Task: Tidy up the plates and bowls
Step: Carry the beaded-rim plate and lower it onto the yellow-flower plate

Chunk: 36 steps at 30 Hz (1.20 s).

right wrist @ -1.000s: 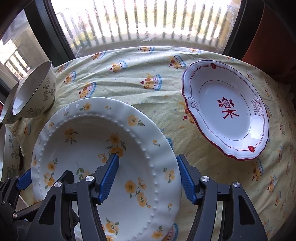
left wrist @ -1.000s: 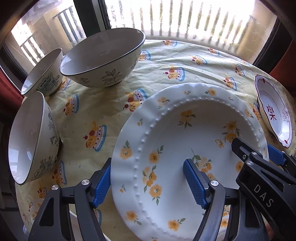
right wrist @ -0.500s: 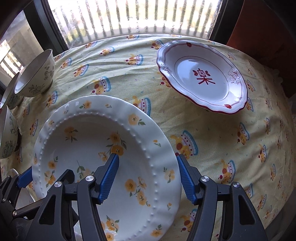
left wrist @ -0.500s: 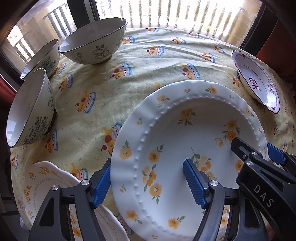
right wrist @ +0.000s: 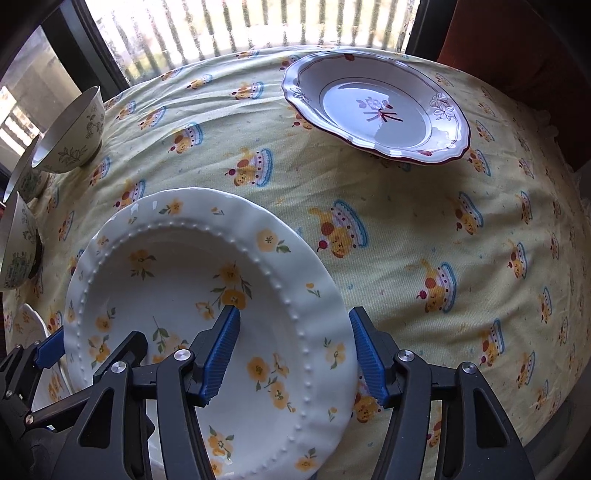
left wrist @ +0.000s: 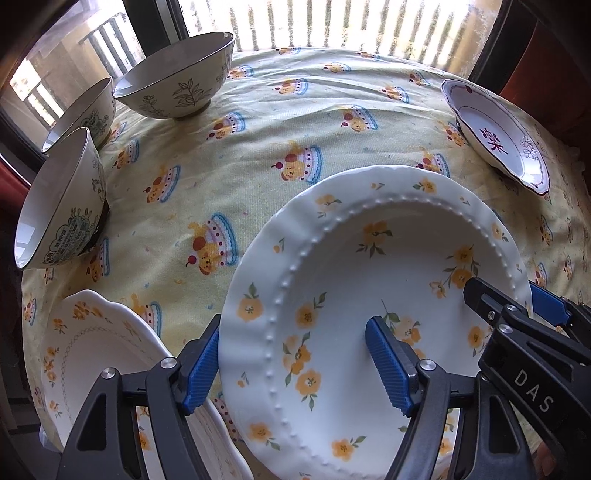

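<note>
The left gripper [left wrist: 295, 365] and the right gripper [right wrist: 293, 354] both grasp the white plate with yellow flowers [left wrist: 369, 295], one on each side of its rim: each has one blue pad against the outer edge and the other pad inside the bowl of the plate, and the right one's jaws have just been closing a little on that rim. The plate is lifted off the yellow cake-print tablecloth [left wrist: 258, 155] and tilts, near the front of the table. Partly under its near left edge lies a second flowered plate [left wrist: 92, 347] flat on the cloth. At the far right sits a red-rimmed plate with a red character [right wrist: 376, 110] in its centre. Along the left edge stand three bowls with leaf drawings: the nearest bowl [left wrist: 59, 206], the middle bowl [left wrist: 85, 110] behind it, and the far bowl [left wrist: 177, 77] by the window bars [left wrist: 332, 22].
</note>
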Available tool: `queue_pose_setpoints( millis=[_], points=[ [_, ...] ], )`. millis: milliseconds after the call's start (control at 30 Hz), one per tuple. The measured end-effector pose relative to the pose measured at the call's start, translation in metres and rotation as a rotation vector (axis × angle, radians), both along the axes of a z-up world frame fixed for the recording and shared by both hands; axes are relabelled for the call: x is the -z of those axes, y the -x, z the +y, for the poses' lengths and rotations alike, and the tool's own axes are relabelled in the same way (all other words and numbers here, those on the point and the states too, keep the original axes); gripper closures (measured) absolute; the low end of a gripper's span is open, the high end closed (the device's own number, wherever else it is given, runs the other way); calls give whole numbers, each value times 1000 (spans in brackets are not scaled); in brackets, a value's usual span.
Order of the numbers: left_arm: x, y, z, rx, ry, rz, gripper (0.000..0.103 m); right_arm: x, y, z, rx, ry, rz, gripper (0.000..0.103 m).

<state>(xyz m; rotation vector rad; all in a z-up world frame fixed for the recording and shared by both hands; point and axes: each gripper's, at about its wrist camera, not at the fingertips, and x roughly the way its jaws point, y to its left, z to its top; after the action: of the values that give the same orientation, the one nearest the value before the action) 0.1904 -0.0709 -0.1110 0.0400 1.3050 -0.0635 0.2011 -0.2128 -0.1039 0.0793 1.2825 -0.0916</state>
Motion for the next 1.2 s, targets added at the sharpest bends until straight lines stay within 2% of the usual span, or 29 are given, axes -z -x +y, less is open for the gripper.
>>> queue_pose_setpoints(
  millis=[167,367,700,967,1200],
  points=[
    [2,-7,-1,-2,-2,8,24,4,-5,-4,-17,-39,15,41],
    [0,-15,-4,-4,-7,25,25,5,-9,-3,-7,-39,40,40],
    [-28,-17,-8,22,38,-20,27,-30,-4,-11,29,-10,-9,40],
    [-52,-1,13,16,52,-49,27,-56,11,7,34,-2,-46,40],
    [-61,21,50,-26,68,-63,27,-70,25,42,4,0,-68,40]
  ],
)
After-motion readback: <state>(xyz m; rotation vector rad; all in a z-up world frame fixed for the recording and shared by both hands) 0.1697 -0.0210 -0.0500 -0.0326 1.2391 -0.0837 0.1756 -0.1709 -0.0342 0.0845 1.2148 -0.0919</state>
